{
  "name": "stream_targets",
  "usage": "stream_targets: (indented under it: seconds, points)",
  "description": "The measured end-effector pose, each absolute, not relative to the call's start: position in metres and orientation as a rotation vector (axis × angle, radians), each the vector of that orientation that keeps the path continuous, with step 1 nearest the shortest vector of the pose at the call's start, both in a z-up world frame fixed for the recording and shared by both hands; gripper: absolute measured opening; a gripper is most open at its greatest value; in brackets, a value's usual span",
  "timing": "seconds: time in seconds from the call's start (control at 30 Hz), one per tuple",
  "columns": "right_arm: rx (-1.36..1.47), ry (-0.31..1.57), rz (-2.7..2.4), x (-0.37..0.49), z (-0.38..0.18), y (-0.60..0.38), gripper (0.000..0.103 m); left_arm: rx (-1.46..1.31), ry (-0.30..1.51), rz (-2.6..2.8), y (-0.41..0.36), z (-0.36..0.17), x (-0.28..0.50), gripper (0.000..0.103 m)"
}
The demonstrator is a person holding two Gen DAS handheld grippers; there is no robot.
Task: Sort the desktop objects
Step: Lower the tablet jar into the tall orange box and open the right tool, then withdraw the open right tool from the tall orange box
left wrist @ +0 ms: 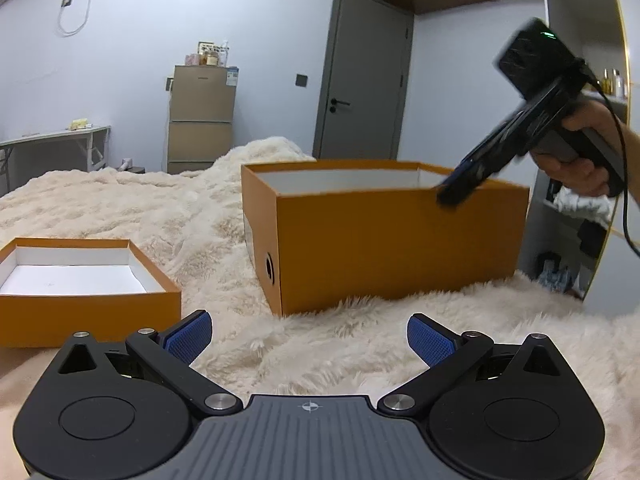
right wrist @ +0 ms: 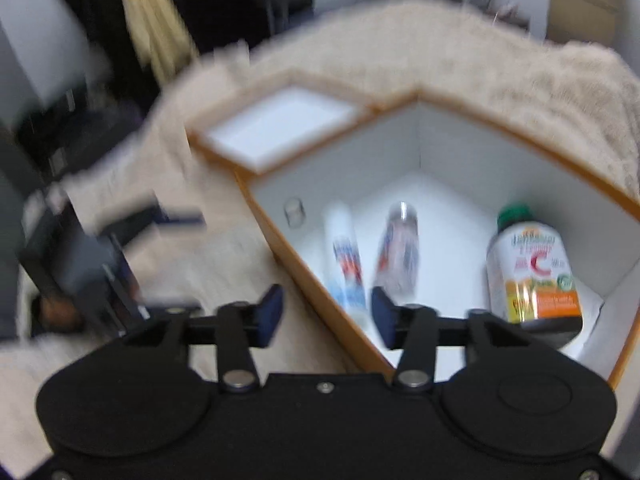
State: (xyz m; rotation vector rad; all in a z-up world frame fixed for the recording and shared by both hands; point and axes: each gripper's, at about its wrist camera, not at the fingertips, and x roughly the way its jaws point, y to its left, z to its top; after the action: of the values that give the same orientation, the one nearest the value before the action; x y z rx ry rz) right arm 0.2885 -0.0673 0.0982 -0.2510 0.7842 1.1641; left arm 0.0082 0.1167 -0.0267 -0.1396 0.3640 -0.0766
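Orange box (right wrist: 404,360), deep, white inside, sits on fluffy cream blanket (left wrist: 224,216). Contents seen in right wrist view: white bottle w/ green cap (right wrist: 534,272) lying at right side of box floor; clear bottle w/ red-blue label (right wrist: 398,252) lying near middle; white tube w/ red-blue print (right wrist: 346,260) just beside it, to the left, close to box wall; small clear jar-like item (right wrist: 295,211) in far left corner, too blurred to identify. Shallow orange lid (left wrist: 86,276), white inside, lies open-side up on blanket, apart from box per left wrist view; nothing in it.

Right gripper (right wrist: 326,314): above near edge of box, angled down, one finger over blanket, other over box interior. Jaws apart, nothing between pads, nothing held. Person's hand (left wrist: 576,160) grips its handle, cable trailing.

Left gripper (left wrist: 308,338): low over blanket, facing box and lid, jaws wide apart, empty.

Background: grey door (left wrist: 360,76), tan cabinet (left wrist: 200,116). Right wrist view motion-blurred; labels not legible
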Motion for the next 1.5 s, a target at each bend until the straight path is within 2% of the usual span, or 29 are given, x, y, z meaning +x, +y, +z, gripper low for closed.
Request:
stream_targets:
  seconds: [0.03,0.07,0.1,0.23,0.33,0.73,0.9,1.13,1.5]
  points:
    - [-0.159,0.701,1.146,0.279,0.11,-0.088,0.083,-0.15,0.375,-0.066,0.117,-0.023,0.01,0.103]
    - [-0.126,0.673,1.137,0.275,0.113,-0.096,0.099,-0.16,0.388,-0.053,0.117,-0.018,0.012,0.103]
    - [-0.099,0.651,1.124,0.273,0.117,-0.103,0.102,-0.171,0.424,-0.016,0.115,-0.01,0.019,0.103]
    - [-0.074,0.65,0.976,0.276,0.137,-0.121,0.103,-0.201,0.523,0.126,0.106,0.031,0.046,0.103]
    - [-0.131,0.686,0.838,0.285,0.144,-0.116,0.103,-0.17,0.461,0.101,0.096,0.062,0.061,0.103]
    - [-0.157,0.84,0.744,0.303,0.11,-0.121,0.103,-0.053,0.571,0.033,0.066,0.107,0.121,0.103]
    - [-0.215,0.811,0.748,0.291,0.12,-0.124,0.103,0.027,0.58,-0.035,0.046,0.115,0.121,0.103]
    - [-0.282,0.817,0.743,0.286,0.115,-0.125,0.103,0.035,0.728,-0.133,0.041,0.109,0.14,0.103]
    - [-0.312,0.815,0.737,0.284,0.111,-0.12,0.103,0.04,0.739,-0.126,0.052,0.098,0.142,0.103]
